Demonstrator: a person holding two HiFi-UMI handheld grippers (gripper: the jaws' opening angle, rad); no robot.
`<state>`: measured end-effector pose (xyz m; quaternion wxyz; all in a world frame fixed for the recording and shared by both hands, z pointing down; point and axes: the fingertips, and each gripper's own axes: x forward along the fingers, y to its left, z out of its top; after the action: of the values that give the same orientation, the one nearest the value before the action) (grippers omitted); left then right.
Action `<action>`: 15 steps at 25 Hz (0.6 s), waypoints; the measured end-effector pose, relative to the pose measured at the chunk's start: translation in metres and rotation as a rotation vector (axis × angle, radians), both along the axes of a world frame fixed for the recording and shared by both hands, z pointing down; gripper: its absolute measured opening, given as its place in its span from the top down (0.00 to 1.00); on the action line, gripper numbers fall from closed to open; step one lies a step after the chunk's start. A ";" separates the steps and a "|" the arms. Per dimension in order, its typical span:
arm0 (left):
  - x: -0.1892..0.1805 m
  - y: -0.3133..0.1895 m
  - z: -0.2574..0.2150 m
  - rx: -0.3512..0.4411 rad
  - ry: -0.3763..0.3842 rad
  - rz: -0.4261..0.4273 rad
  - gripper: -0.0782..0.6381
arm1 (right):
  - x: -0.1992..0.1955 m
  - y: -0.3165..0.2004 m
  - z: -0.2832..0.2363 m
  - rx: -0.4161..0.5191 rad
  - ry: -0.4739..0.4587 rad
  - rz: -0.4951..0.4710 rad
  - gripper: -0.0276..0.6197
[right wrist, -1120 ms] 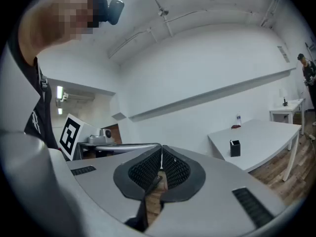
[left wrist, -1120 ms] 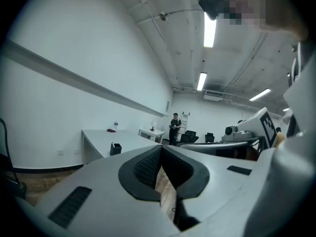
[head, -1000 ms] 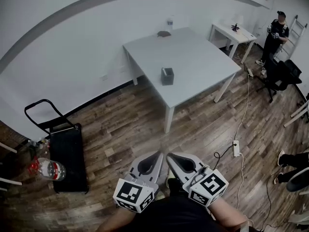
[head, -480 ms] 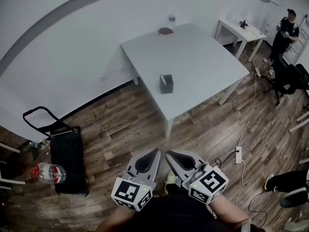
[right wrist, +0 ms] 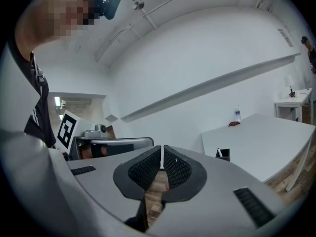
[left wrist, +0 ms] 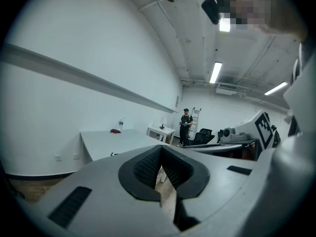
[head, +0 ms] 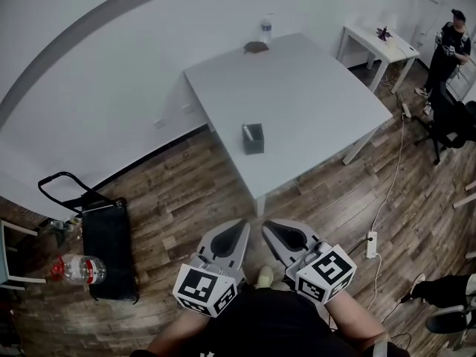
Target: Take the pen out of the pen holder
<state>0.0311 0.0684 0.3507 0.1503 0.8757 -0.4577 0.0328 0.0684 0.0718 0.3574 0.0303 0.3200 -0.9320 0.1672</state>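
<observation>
A small black pen holder (head: 253,138) stands near the front-left edge of the white table (head: 312,103), with a white pen (head: 246,130) sticking out of it. Both grippers are held low and close to the body, over the wooden floor and well short of the table. My left gripper (head: 241,227) is shut with nothing between its jaws. My right gripper (head: 268,227) is shut and empty too. In the right gripper view the pen holder (right wrist: 223,154) and the pen (right wrist: 219,152) show beyond the jaws at the right.
A water bottle (head: 265,29) and a dark brown object (head: 255,47) sit at the table's far edge. A black hand cart (head: 108,248) and a large bottle (head: 77,268) lie on the floor at left. A power strip (head: 370,244), a second white table (head: 376,43) and a person (head: 449,44) are at right.
The head view has shifted and the table with the pen holder now lies slightly nearer. Both grippers stay shut, side by side near the body.
</observation>
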 end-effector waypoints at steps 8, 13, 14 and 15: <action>0.007 -0.056 0.011 -0.003 -0.013 0.030 0.88 | 0.011 -0.054 0.016 -0.016 0.047 0.033 0.94; 0.002 -0.099 0.022 -0.009 -0.017 0.050 0.88 | 0.004 -0.100 0.033 -0.032 0.103 0.042 0.94; 0.001 -0.108 0.024 -0.011 -0.017 0.053 0.88 | 0.001 -0.110 0.038 -0.037 0.116 0.040 0.94; -0.001 -0.118 0.026 -0.012 -0.019 0.056 0.88 | -0.001 -0.122 0.043 -0.042 0.128 0.039 0.94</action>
<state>0.0299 -0.0498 0.3768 0.1500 0.8869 -0.4343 0.0478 0.0674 -0.0506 0.4006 0.0934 0.3474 -0.9181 0.1665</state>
